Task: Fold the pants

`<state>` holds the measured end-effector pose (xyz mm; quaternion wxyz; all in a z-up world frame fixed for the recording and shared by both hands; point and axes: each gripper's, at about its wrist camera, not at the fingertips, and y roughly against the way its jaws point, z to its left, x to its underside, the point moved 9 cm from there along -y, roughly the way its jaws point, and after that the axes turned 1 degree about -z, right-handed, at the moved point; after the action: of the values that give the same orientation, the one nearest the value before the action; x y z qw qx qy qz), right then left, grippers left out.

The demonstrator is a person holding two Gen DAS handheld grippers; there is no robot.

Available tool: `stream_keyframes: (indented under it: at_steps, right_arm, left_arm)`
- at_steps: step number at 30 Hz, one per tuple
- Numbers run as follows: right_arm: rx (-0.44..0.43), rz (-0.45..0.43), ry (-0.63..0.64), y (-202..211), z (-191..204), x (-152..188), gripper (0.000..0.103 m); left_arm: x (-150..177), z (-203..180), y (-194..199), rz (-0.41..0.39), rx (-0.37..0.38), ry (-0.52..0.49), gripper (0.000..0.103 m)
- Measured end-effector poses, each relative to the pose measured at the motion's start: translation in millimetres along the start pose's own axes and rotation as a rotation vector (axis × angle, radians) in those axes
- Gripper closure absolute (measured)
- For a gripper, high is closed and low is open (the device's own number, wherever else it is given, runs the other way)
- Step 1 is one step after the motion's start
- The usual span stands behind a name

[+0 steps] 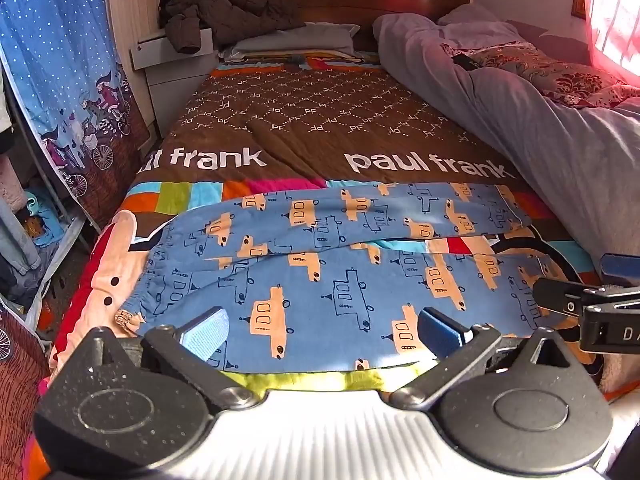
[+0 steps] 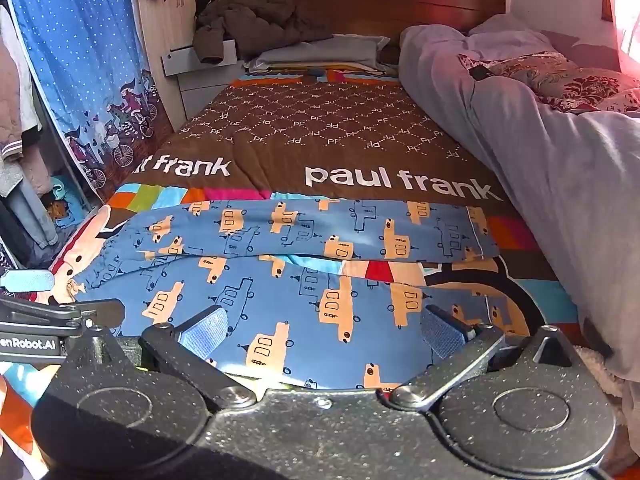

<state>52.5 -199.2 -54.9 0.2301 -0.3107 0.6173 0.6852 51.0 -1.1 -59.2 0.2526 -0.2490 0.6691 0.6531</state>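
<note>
Both grippers, left gripper [image 1: 322, 330] and right gripper [image 2: 322, 330], hold jaws wide, empty, above the pants [image 1: 320, 264].

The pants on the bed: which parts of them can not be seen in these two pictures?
- Pants, left wrist view: near edge hidden behind the left gripper.
- Right wrist view: near edge hidden behind the right gripper.
- Both views: underside hidden, lying on the bedspread.

One pair of pants [image 1: 320, 256] is lying just ahead of the two grippers, its two legs showing. One bedspread [image 1: 304, 128] is lying beyond the claws, with one pillow [image 1: 296, 40], one brown jacket [image 1: 228, 4], and one grey duvet [image 1: 552, 128] sitting farther off.
</note>
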Motion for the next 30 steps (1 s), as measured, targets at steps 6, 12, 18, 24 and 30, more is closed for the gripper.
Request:
stream_keyframes:
  at_steps: [6, 12, 18, 24, 30]
  right_arm:
    - [-0.003, -0.02, 0.001, 14.8, -3.8, -4.8, 0.001]
    - [-0.003, -0.033, -0.001, 24.1, -3.6, -6.2, 0.001]
    - [-0.002, -0.046, 0.001, 32.8, -1.9, -8.4, 0.001]
    - [-0.001, -0.054, 0.005, 38.8, -1.7, -9.7, 0.001]
    - [-0.001, -0.061, 0.011, 44.5, 1.0, -11.4, 0.001]
  left_arm:
    - [-1.2, 1.3, 7.6, -0.008, 0.002, 0.007, 0.0]
    - [-3.0, -0.5, 15.6, -0.019, 0.008, 0.009, 0.0]
    - [-6.1, 1.6, 22.9, -0.032, 0.013, 0.016, 0.0]
    - [-6.0, 3.0, 27.4, -0.038, 0.01, 0.017, 0.0]
    - [-6.8, 2.9, 29.9, -0.042, 0.01, 0.017, 0.0]
